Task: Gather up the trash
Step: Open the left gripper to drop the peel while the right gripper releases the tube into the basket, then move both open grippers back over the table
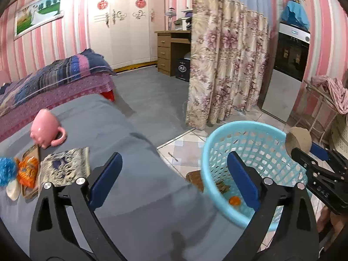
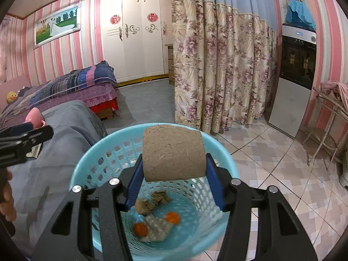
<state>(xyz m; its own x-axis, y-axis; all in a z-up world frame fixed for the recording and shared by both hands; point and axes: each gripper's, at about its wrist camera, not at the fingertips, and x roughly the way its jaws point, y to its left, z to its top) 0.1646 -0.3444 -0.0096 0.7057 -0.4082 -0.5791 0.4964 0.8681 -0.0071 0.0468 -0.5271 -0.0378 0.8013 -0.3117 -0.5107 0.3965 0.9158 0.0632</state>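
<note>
My right gripper (image 2: 174, 171) is shut on a brown cardboard roll (image 2: 174, 152) and holds it above the light blue plastic basket (image 2: 87, 163). The basket holds orange peels (image 2: 172, 217), brown scraps (image 2: 152, 202) and a crumpled wrapper (image 2: 155, 228). In the left wrist view the roll (image 1: 299, 139) and right gripper (image 1: 304, 150) hang over the basket's (image 1: 217, 141) right rim. My left gripper (image 1: 174, 178) is open and empty, over the grey table's (image 1: 141, 195) edge beside the basket. An orange snack wrapper (image 1: 27, 171) lies at the table's left.
A pink mug (image 1: 46, 128) lies on its side on the grey table, next to a patterned cloth (image 1: 65, 166), a blue fluffy thing (image 1: 7, 170) and a white lid (image 1: 13, 192). A floral curtain (image 1: 226, 65), a bed (image 1: 54, 78) and tiled floor (image 2: 282, 174) surround the basket.
</note>
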